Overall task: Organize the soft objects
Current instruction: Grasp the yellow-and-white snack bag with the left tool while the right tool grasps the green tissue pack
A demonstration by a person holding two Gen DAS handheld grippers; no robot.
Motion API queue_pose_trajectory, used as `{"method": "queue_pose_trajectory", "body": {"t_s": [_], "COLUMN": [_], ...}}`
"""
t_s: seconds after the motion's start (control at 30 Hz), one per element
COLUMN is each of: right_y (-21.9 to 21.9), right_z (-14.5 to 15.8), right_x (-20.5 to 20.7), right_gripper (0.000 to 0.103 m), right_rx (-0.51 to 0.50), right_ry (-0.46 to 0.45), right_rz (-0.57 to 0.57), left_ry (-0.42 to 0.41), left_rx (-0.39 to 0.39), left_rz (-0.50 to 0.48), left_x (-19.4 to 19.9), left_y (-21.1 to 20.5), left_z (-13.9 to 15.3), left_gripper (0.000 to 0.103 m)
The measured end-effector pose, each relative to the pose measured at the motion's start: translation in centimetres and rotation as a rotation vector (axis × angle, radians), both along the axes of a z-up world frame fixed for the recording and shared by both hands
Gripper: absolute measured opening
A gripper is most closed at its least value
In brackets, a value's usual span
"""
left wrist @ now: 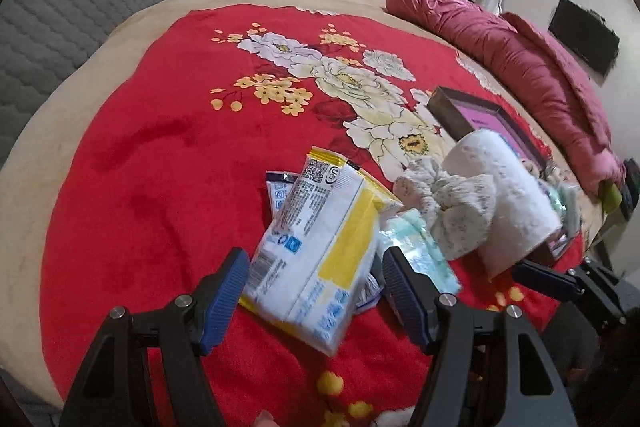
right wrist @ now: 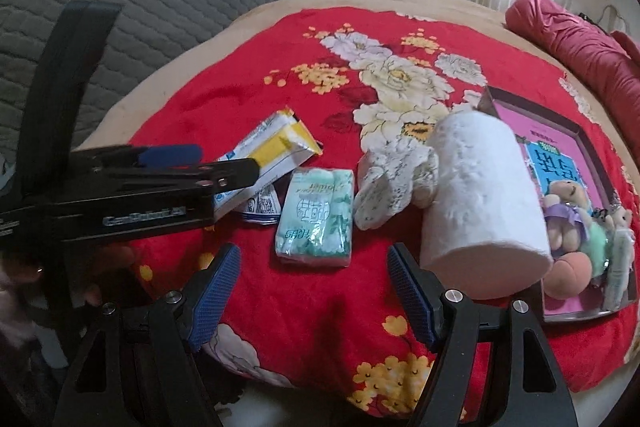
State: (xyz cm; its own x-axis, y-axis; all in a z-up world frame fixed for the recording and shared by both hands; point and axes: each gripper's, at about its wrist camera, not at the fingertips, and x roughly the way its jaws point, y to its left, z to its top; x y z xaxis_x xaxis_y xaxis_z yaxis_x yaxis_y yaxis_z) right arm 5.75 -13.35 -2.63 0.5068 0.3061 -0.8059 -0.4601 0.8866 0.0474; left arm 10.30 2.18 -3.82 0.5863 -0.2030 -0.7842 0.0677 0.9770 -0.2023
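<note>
A: Left wrist view: left gripper [left wrist: 312,291] has its jaws wide apart, straddling the yellow-and-white tissue pack [left wrist: 320,247]; nothing clamped yet; pack lies on the red blanket [left wrist: 160,155], just left of the toilet roll [left wrist: 500,195].

B: Handling?

A: My read: light, squashy, slick film wrapper; take it across the narrow middle, not the loose crimped end; it may slip if pinched at a corner.

B: Right side?

A: Right gripper [right wrist: 312,291] spread too, empty; green tissue pack [right wrist: 316,219] sits just ahead of the fingertips, between them in line, left of the toilet roll; floral cloth bundle [right wrist: 392,179] touches the roll's left side.

B: Destination?

A: Probably the tray [right wrist: 588,139] right of the roll; plush toys [right wrist: 572,219] already in it.
</note>
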Motion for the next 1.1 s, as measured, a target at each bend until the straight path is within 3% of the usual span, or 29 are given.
{"method": "queue_pose_trajectory", "body": {"t_s": [0.17, 0.37, 0.57, 0.77, 1.1], "right_y": [0.6, 1.3, 2.1, 2.5, 1.0], "right_z": [-0.9, -2.8, -4.5, -5.2, -3.2], "right_x": [1.2, 2.9, 4.2, 4.4, 3.0], "right_gripper": [0.077, 0.077, 0.076, 0.054, 0.050], "right_rx": [0.002, 0.009, 0.012, -0.033, 0.030], "right_ry": [0.022, 0.085, 0.127, 0.077, 0.031], "right_rz": [-0.004, -0.036, -0.053, -0.027, 0.017], "left_ry": [0.024, 0.060, 0.048, 0.039, 0.006], "left_rx": [0.015, -0.131, -0.188, -0.221, -0.240], "left_rz": [-0.024, 0.001, -0.008, -0.014, 0.001], "left_x": [1.5, 2.2, 2.2, 2.1, 1.3], "left_y": [-0.2, 1.7, 2.1, 2.5, 3.1], "left_z": [-1.5, -2.7, -2.9, -2.9, -2.1], "left_gripper": [0.075, 0.076, 0.069, 0.065, 0.062]}}
